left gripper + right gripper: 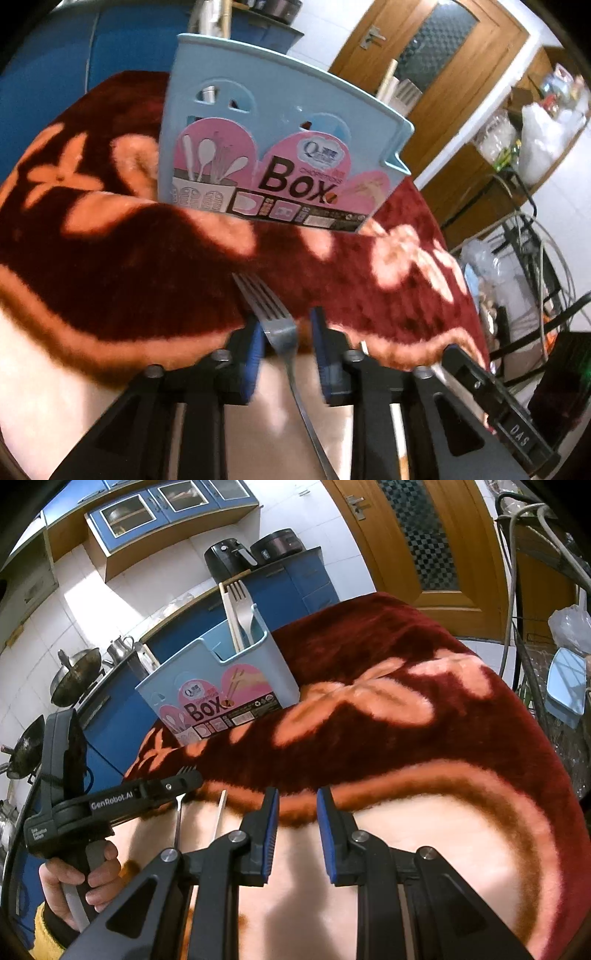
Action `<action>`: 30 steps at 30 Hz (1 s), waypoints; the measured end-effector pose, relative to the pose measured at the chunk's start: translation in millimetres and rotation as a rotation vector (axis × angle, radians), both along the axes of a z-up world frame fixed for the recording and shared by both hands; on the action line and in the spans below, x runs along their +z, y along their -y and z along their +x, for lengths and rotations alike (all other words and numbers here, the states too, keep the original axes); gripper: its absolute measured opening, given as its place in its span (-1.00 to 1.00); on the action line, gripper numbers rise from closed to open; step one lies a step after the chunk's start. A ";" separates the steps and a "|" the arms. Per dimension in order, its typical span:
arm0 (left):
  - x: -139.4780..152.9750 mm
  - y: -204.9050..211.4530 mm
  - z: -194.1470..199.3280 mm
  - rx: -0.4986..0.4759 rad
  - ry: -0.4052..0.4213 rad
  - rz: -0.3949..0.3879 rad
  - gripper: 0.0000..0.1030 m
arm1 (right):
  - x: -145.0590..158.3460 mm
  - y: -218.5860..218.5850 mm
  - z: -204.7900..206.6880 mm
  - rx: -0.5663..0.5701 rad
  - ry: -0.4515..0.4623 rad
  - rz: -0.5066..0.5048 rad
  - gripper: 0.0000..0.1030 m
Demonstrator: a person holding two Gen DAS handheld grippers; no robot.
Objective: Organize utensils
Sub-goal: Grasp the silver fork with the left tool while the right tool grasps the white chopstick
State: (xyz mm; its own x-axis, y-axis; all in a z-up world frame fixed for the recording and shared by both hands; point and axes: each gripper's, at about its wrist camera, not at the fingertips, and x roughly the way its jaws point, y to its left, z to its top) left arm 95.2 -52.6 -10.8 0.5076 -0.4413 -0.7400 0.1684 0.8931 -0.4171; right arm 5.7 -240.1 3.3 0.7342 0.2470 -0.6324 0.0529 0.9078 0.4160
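A person works at a table covered by a dark red blanket (424, 738) with pale flower shapes, holding a two-finger gripper in each hand. Toward the far side stands a light blue utensil box (221, 679) with a pink label. From the right wrist view, a fork (242, 605) and a pale stick-like utensil (231, 616) stand upright in its end compartment, so part of the sorting looks done. The left gripper (286, 332) has a second fork (271, 314) between its blue pads, tines pointing toward the box and the handle running back beneath the camera; the fork's neck lies against the left pad with a gap at the right pad, so the jaws stand narrow but not yet clamped on it. This fork is near the table's front edge, well short of the box, so gripping, carrying and dropping it in remain — a judgement from how things lie. A thin pale stick (219, 816) lies just beside the fork and probably waits its turn. The right gripper (297, 812) hovers over the blanket's pale border, jaws narrowly apart and empty. A hand (79, 882) with a yellow cuff holds the left tool. Hidden or unclear: the box's other compartments — whether the fork is lifted or resting; the left view is blurred and cuts off both handles.
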 end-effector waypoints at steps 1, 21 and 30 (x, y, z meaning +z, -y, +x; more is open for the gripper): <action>-1.5 -1.5 0.1 0.001 -0.004 -0.010 -0.78 | 0.4 -1.0 0.4 0.002 -0.002 -0.001 -0.54; 40.8 -51.3 -51.0 0.107 0.220 0.110 -0.85 | 10.6 -49.2 11.0 0.123 -0.056 -0.070 -0.54; 60.0 -65.2 -74.9 0.143 0.351 0.176 -0.86 | 0.0 -71.1 20.8 0.210 -0.154 -0.058 -0.54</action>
